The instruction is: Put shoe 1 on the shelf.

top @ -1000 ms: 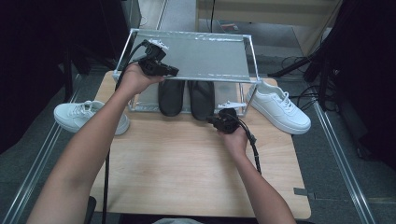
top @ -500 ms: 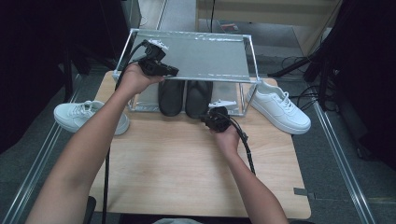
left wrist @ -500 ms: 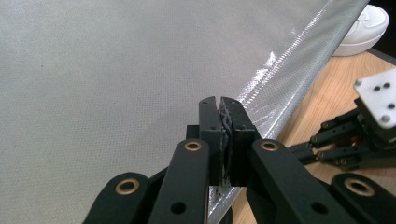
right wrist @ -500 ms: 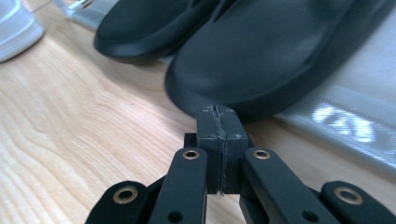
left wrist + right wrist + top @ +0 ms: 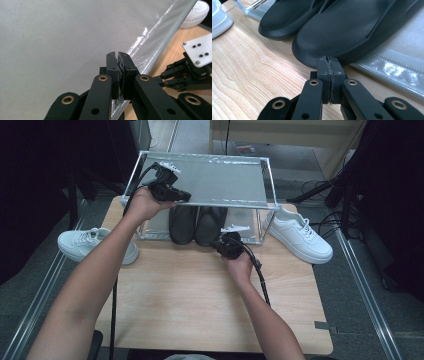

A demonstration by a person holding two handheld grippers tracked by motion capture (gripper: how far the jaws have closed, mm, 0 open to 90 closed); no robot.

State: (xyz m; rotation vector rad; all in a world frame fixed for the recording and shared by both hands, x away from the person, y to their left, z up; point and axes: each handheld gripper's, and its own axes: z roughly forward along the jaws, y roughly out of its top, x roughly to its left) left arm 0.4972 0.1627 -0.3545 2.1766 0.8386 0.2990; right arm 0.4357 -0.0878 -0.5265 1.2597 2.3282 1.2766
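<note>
A pair of black shoes stands side by side under a metal rack, the left shoe [image 5: 181, 222] [image 5: 284, 17] next to the right shoe [image 5: 210, 222] [image 5: 352, 30]. Their toes stick out toward the person. My right gripper [image 5: 217, 245] [image 5: 328, 61] is shut and empty, low over the wooden table, with its tips right at the toe of the right black shoe. My left gripper [image 5: 186, 197] [image 5: 117, 56] is shut at the front left edge of the rack's grey top shelf [image 5: 220, 177] [image 5: 50, 37]. I cannot tell whether it pinches the shelf's cover.
One white sneaker [image 5: 87, 242] lies left of the rack, half off the table [image 5: 190, 300]. Another white sneaker [image 5: 300, 237] [image 5: 197, 12] sits to the rack's right. A grey sheet [image 5: 392, 62] lines the rack's lower level. Dark equipment and cables surround the table.
My right gripper has slid a little to the left along the rack's front, up to the toe of the right black shoe. The left gripper has stayed put.
</note>
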